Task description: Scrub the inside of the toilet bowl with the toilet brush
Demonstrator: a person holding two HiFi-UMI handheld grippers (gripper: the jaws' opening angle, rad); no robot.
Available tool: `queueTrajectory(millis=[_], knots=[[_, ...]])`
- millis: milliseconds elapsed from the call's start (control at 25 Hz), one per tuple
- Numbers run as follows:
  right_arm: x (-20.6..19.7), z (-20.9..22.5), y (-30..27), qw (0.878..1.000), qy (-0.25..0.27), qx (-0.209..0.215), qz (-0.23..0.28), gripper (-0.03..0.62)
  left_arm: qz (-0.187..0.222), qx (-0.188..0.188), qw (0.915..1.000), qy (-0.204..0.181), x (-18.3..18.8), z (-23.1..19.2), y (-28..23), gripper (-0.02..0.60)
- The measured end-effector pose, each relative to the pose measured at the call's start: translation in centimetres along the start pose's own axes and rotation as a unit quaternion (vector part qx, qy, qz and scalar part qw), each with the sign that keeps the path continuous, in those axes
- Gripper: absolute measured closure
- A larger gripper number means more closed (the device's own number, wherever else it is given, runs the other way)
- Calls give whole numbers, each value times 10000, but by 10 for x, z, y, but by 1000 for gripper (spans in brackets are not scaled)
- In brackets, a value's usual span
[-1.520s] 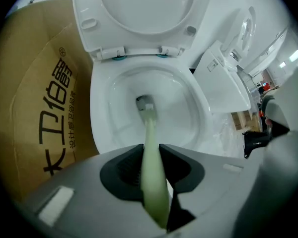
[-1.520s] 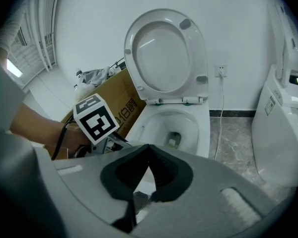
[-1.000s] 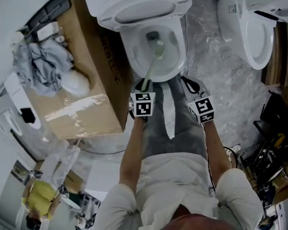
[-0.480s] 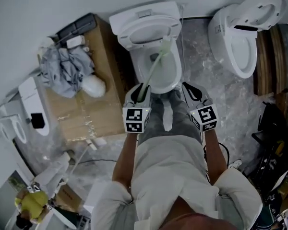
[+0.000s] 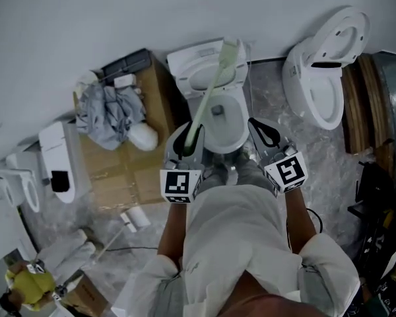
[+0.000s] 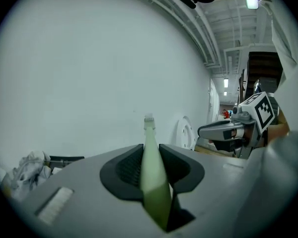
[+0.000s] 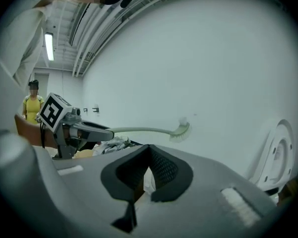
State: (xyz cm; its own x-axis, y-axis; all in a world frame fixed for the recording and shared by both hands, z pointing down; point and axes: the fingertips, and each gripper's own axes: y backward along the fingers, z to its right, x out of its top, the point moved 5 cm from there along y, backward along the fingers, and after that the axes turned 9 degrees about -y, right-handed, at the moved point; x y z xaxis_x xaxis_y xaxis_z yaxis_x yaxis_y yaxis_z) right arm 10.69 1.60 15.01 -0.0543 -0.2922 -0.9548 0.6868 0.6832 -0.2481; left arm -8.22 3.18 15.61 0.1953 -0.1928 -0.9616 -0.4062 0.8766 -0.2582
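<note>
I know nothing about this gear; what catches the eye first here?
A long pale green toilet brush, clamped in the left gripper, points up in the air, its bristles clear of the open toilet bowl below. A second toilet stands to the right, and a cardboard box heaped with grey cloth to the left.

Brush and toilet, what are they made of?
Brush: probably plastic. It is pale green, smooth and matte, and the slim curved handle looks moulded in one piece, with short whitish bristles at the tip. Toilet: likely glazed ceramic. It is white and smooth with thick rounded walls, though the look alone can't confirm it.
</note>
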Motion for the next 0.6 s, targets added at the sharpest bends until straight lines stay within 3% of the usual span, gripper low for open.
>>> queueTrajectory(millis=[160, 600], knots=[[12, -7, 7, 9997, 142, 10, 202, 592, 318, 82, 9994, -131, 24, -4, 13, 465], [26, -17, 18, 9985, 354, -64, 423, 592, 529, 41, 9982, -282, 39, -1, 25, 465]])
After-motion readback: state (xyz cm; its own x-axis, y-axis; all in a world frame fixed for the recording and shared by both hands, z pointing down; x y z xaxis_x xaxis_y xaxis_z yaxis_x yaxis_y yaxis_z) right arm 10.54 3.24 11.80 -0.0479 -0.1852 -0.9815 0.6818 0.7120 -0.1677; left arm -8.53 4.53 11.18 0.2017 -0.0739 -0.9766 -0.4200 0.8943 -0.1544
